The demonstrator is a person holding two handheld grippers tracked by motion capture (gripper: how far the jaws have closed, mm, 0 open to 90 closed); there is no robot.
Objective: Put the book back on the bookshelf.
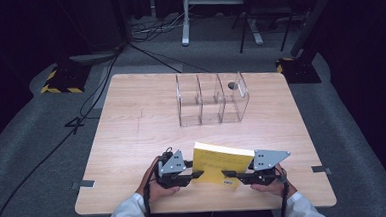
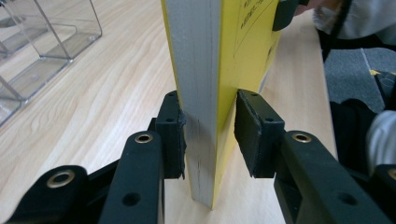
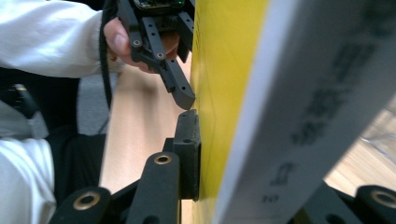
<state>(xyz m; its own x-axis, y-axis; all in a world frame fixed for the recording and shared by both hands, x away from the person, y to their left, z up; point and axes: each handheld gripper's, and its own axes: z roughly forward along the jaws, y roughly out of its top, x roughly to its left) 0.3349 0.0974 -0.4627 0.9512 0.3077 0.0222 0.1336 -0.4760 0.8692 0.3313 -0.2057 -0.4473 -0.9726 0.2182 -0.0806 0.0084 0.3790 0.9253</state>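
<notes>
A yellow book (image 1: 219, 162) stands upright on its edge near the front of the wooden table (image 1: 132, 136), held from both ends. My left gripper (image 1: 197, 174) is at its left end. In the left gripper view its jaws (image 2: 208, 130) clamp the grey page block (image 2: 201, 70), one pad on each cover. My right gripper (image 1: 229, 174) is at the right end. In the right gripper view one pad (image 3: 189, 154) lies flat against the yellow cover (image 3: 224, 93). The book's white edge hides the other jaw.
A clear acrylic organizer (image 1: 211, 105) with three compartments stands at the back middle of the table, also seen at top left in the left gripper view (image 2: 42, 46). The table's front edge lies just below the hands. Cables and stands sit on the floor beyond.
</notes>
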